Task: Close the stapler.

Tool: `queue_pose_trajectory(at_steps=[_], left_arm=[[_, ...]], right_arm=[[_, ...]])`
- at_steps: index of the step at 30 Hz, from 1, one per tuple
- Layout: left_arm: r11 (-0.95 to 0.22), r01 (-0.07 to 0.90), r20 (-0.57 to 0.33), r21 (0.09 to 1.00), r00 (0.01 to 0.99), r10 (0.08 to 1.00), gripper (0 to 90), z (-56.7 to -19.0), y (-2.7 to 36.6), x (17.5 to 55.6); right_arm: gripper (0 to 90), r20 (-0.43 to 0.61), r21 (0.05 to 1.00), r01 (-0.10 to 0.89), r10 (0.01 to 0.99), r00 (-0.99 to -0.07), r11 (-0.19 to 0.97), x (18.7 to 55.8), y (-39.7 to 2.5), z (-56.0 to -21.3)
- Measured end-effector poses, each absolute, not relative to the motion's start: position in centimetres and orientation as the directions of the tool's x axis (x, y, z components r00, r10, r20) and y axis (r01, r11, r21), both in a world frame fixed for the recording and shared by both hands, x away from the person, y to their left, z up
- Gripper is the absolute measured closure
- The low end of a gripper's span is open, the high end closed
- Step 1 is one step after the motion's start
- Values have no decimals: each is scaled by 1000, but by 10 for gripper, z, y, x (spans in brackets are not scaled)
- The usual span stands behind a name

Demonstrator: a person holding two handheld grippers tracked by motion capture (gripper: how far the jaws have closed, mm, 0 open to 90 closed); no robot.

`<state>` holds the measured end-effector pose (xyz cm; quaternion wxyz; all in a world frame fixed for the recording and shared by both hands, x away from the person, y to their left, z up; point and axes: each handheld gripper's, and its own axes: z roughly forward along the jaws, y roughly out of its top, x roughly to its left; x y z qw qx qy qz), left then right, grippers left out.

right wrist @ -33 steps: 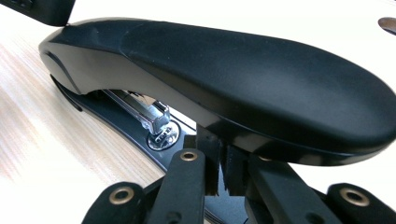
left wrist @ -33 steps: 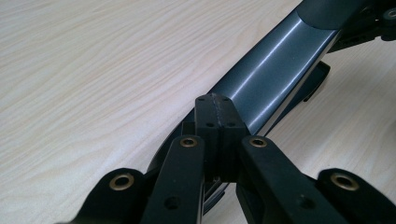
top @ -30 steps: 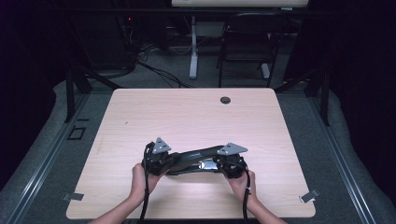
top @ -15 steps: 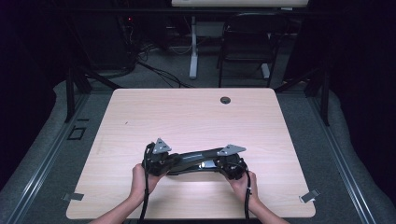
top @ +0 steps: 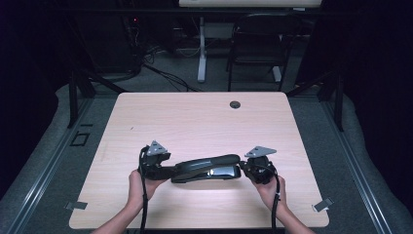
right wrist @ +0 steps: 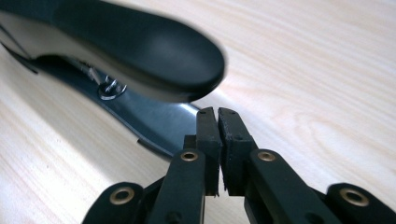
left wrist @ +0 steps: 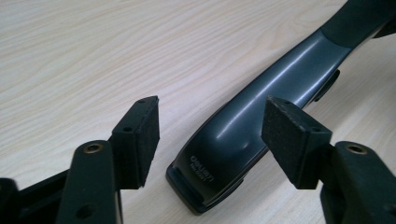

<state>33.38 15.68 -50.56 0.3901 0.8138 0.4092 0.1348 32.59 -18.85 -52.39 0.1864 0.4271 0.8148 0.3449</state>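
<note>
**Stapler sitting between two claws**

From where I'm standing, the left claw has its jaws spread wide around the rear end of the long dark grey plastic stapler, pads not touching it. The stapler lies flat on the pale wood-grain counter, near the front edge. On its right, the right claw is pressed together, empty, just beside the stapler's nose.

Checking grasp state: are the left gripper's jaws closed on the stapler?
No. In the left gripper view the left gripper stands open, its pads apart on either side of the stapler.
</note>
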Motion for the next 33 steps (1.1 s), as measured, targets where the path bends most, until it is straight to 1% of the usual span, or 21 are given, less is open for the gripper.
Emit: queue_pose_trajectory(at_steps=[1, 8, 11, 14, 20, 24, 28, 33], left_arm=[[-353, 566, -103, 745, 620, 778, 321, -506, 159, 334], [-293, 610, -153, 736, 572, 806, 191, -506, 180, 341], [-288, 612, -150, 737, 562, 813, 179, -507, 182, 343], [-277, 628, -167, 728, 553, 816, 168, -508, 185, 345], [-272, 636, -168, 722, 544, 822, 155, -511, 187, 349], [-275, 641, -175, 716, 547, 819, 153, -510, 188, 349], [-274, 639, -176, 719, 548, 818, 152, -511, 188, 351], [-275, 638, -176, 720, 550, 816, 151, -511, 188, 351]], right_arm=[[880, -11, 727, 566, 831, -556, 388, 326, -190, -521], [880, -24, 764, 540, 851, -524, 354, 327, -202, -502], [878, -50, 779, 508, 844, -533, 367, 325, -202, -492], [876, -60, 789, 483, 830, -555, 380, 323, -197, -484], [871, -86, 780, 458, 799, -595, 426, 322, -180, -481], [885, -94, 761, 465, 787, -609, 451, 326, -170, -486], [891, -97, 762, 464, 788, -609, 452, 326, -170, -486], [900, -94, 739, 491, 792, -604, 462, 327, -169, -490]])
